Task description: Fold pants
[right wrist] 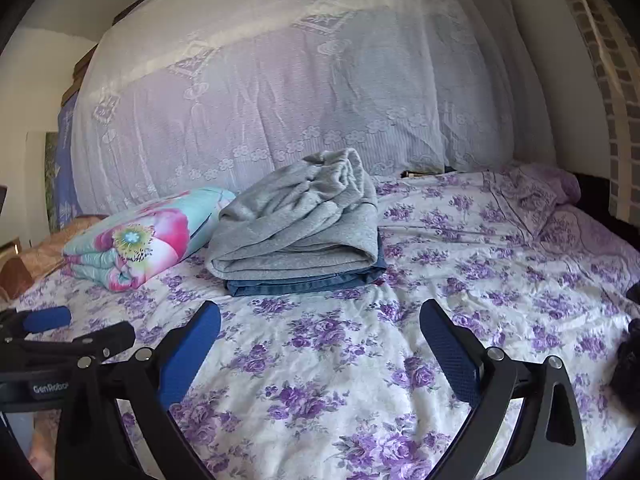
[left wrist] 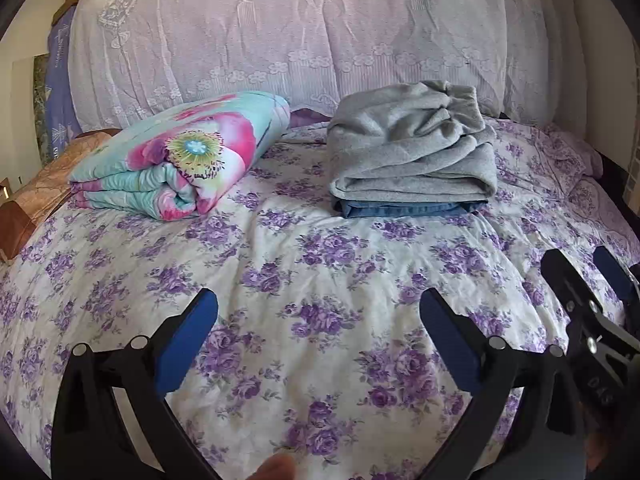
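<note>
Floral bedspread, folded grey pants atop jeans, both claws gaping, empty.

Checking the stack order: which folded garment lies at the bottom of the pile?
The blue denim pants, flat on the bedspread; the grey sweatpants lie on top of them.

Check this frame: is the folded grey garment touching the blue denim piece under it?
Touching. The right wrist view shows the grey garment resting directly on the blue denim piece, no gap along their front edges.
</note>
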